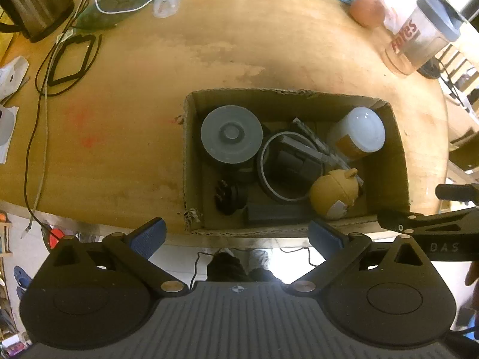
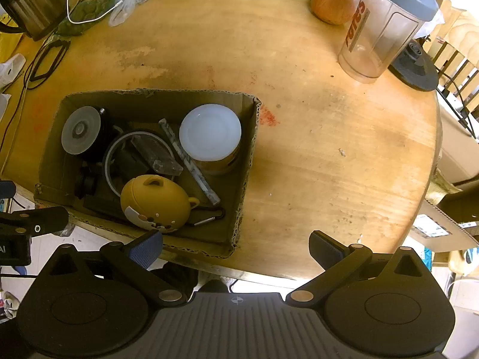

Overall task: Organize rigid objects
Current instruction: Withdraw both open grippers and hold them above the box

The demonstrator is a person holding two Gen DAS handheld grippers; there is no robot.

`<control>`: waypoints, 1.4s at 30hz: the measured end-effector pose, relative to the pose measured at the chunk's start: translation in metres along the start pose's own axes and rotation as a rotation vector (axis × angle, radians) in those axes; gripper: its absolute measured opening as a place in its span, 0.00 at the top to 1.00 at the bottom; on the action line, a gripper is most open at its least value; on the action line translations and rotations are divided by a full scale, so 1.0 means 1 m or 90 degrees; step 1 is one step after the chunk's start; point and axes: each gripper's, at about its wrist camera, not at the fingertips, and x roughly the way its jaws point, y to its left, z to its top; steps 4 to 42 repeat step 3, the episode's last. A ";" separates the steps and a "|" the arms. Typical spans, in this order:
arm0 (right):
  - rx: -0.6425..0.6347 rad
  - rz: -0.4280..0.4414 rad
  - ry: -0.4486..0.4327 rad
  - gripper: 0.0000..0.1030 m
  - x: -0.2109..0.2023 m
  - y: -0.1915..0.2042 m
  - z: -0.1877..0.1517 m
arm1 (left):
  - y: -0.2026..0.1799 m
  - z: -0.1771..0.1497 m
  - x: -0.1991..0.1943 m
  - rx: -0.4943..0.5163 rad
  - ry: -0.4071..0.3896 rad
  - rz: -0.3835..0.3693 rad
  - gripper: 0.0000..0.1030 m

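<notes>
A cardboard box stands at the near edge of a round wooden table. In it are a yellow bear-shaped case, a white-lidded jar, a grey-lidded black container, a grey ring, a grey rod and dark parts. My left gripper is open and empty above the box's near wall. My right gripper is open and empty over the table edge, right of the box.
A clear shaker bottle with a grey lid and an orange fruit stand at the far right. A steel kettle, cables, a black frame and plastic bags lie far left.
</notes>
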 end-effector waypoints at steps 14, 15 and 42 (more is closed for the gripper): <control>0.001 -0.001 -0.002 0.00 0.000 0.000 0.000 | 0.001 0.001 0.000 -0.005 -0.001 0.001 0.00; 0.001 -0.001 -0.002 0.00 0.000 0.000 0.000 | 0.001 0.001 0.000 -0.005 -0.001 0.001 0.00; 0.001 -0.001 -0.002 0.00 0.000 0.000 0.000 | 0.001 0.001 0.000 -0.005 -0.001 0.001 0.00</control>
